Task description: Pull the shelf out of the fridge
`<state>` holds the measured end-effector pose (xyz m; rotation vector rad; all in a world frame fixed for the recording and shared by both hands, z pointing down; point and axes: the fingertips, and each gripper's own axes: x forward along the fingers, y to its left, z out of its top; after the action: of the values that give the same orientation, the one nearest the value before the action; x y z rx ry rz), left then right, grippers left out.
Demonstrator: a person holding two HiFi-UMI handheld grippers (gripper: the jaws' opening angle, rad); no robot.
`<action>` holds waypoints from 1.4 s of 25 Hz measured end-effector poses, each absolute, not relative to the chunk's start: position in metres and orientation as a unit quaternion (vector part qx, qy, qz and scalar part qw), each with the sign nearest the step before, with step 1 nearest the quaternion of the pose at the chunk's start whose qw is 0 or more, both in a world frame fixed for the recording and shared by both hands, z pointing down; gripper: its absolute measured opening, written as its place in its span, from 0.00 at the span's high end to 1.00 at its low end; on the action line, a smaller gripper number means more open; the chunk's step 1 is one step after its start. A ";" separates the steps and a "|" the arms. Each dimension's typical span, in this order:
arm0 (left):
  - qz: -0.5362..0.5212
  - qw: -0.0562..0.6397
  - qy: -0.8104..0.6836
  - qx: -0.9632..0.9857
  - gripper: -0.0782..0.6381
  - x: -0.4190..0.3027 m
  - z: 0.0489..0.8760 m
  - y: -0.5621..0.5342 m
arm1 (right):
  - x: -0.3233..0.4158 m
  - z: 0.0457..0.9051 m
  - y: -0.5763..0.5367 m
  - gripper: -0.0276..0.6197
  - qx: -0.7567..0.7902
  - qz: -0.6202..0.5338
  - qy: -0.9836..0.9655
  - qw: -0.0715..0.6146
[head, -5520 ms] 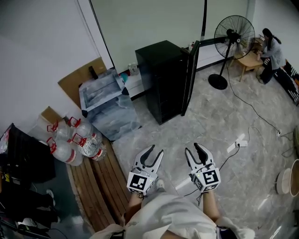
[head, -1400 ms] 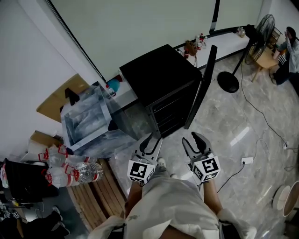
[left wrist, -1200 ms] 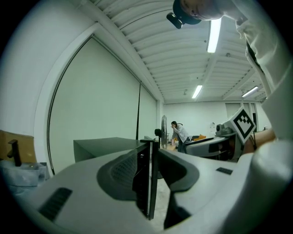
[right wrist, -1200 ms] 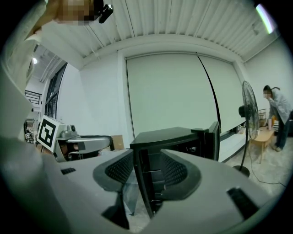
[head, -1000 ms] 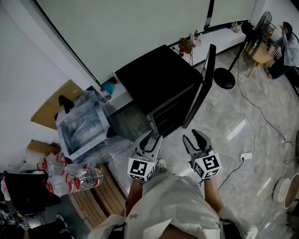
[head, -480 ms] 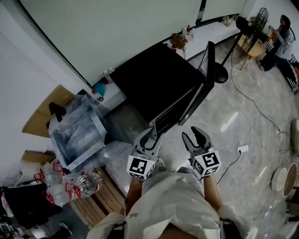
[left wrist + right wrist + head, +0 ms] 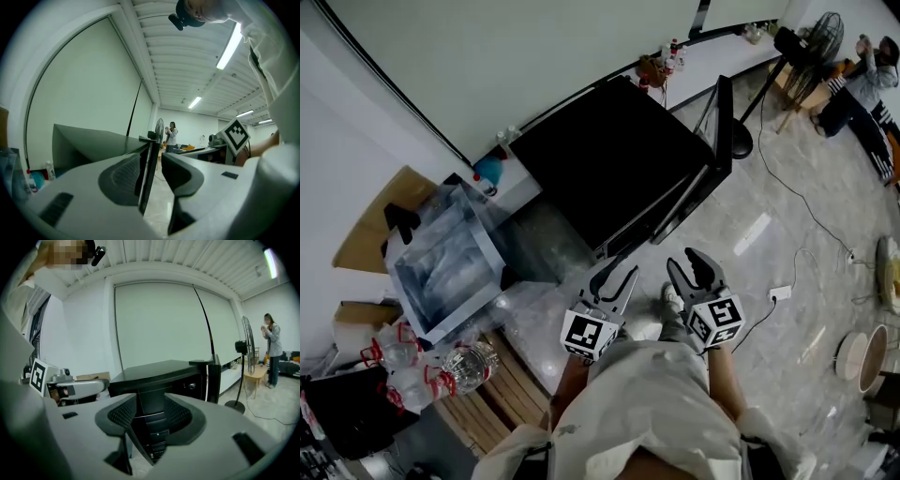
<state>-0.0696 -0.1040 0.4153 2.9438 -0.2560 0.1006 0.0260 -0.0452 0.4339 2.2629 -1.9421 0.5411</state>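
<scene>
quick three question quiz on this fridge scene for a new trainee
1. True or false: the black box-shaped fridge has its door open.
2. The right gripper holds: A a shelf, B nothing, C a bottle.
3. Name the black thing standing on the floor beyond that door.
Key: 1 true; 2 B; 3 the pedestal fan.

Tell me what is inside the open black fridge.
Inside the boxy black fridge, the right gripper view shows dark stacked shelf fronts. Whether anything sits on them is hidden by darkness.
</scene>
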 end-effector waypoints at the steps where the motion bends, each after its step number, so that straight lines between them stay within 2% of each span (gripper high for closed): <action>1: 0.035 0.094 -0.090 0.991 0.69 -0.066 0.416 -0.103 | 0.030 0.436 -0.046 0.68 0.742 0.180 -0.643 0.056; 11: 0.060 0.104 -0.177 0.977 0.69 -0.031 0.436 -0.107 | 0.073 0.454 -0.064 0.68 0.678 0.202 -0.704 0.060; 21: 0.048 0.156 -0.289 0.943 0.69 -0.003 0.445 -0.115 | 0.115 0.471 -0.089 0.68 0.601 0.228 -0.763 0.068; 24: 0.037 0.177 -0.323 0.929 0.69 -0.002 0.453 -0.120 | 0.126 0.480 -0.097 0.71 0.590 0.237 -0.769 0.067; 35: 0.006 0.231 -0.414 0.881 0.69 0.006 0.498 -0.131 | 0.142 0.522 -0.114 0.71 0.527 0.300 -0.794 0.046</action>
<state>0.0062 -0.1312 0.4984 2.4220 -1.1371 0.0153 0.1420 -0.1138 0.5216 1.6085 -2.4233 0.9164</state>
